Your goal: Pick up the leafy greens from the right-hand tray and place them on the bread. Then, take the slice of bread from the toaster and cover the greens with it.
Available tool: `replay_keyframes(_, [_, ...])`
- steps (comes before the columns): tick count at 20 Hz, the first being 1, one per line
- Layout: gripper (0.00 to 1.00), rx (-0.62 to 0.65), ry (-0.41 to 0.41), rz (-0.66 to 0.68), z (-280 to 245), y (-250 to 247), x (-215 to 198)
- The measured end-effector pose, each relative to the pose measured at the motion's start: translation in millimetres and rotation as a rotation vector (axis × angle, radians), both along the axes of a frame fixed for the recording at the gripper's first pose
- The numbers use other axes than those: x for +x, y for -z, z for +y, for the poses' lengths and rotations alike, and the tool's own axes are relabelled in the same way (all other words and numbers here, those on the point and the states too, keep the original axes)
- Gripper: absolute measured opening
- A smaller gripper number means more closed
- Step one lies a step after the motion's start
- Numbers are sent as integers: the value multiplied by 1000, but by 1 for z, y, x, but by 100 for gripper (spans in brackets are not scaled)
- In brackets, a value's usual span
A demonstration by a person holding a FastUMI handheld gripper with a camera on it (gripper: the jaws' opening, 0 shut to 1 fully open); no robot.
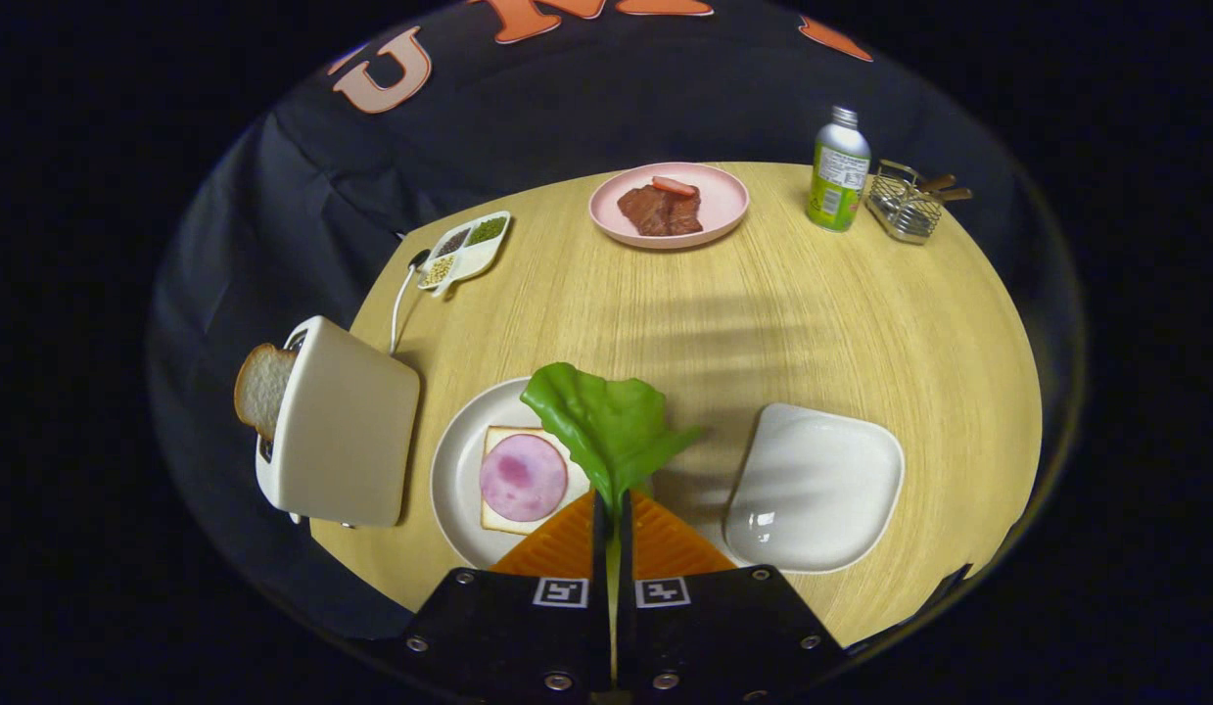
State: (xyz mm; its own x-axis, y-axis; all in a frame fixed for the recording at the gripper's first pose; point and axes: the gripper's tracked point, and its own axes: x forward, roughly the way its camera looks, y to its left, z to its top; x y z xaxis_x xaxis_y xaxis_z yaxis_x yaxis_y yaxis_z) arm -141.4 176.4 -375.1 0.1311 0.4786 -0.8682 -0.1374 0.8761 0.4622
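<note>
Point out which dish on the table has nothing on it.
The white squarish tray right of the gripper, which holds the lettuce leaf.

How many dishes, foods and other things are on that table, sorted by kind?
Dishes: 4 (white plate, empty tray, pink plate, divided dish)
Bread slices: 2 (toaster's slice, plate's slice)
Ham: 1
Leafy greens, pinched in the gripper: 1
Toaster: 1
Bottle: 1
Wire basket: 1
Total: 11
</note>
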Motion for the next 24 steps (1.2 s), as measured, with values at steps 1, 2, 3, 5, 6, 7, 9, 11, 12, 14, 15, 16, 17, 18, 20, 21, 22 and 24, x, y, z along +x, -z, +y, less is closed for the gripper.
replay_keyframes(1, [3, 5, -8, 1, 7, 1, 0])
replay_keyframes(2, [3, 5, -16, 1, 12, 3, -1])
replay_keyframes(3, [4, 4, -26, 2, 18, 6, -1])
replay_keyframes(5, [4, -6, -41, 4, 26, 13, -1])
replay_keyframes(6, [5, -16, -47, 4, 29, 17, -2])
replay_keyframes(7, [5, -25, -47, 7, 32, 22, -2])
replay_keyframes(9, [9, -23, -47, 20, 41, 25, -4])
replay_keyframes(11, [13, -11, -54, 36, 49, 26, -9])
replay_keyframes(12, [14, 1, -59, 42, 54, 25, -10])
replay_keyframes(14, [18, 37, -61, 45, 63, 21, -12])
replay_keyframes(15, [20, 45, -65, 50, 65, 21, -12])
replay_keyframes(16, [23, 45, -69, 63, 65, 22, -16])
replay_keyframes(17, [28, 54, -70, 73, 67, 21, -17])
replay_keyframes(18, [33, 62, -65, 74, 69, 19, -17])
replay_keyframes(20, [48, 80, -54, 59, 72, 14, -14])
replay_keyframes(21, [57, 87, -43, 48, 72, 11, -10])
replay_keyframes(22, [60, 90, -25, 36, 72, 7, -6])
replay_keyframes(24, [65, 100, 9, 12, 71, -7, 5])
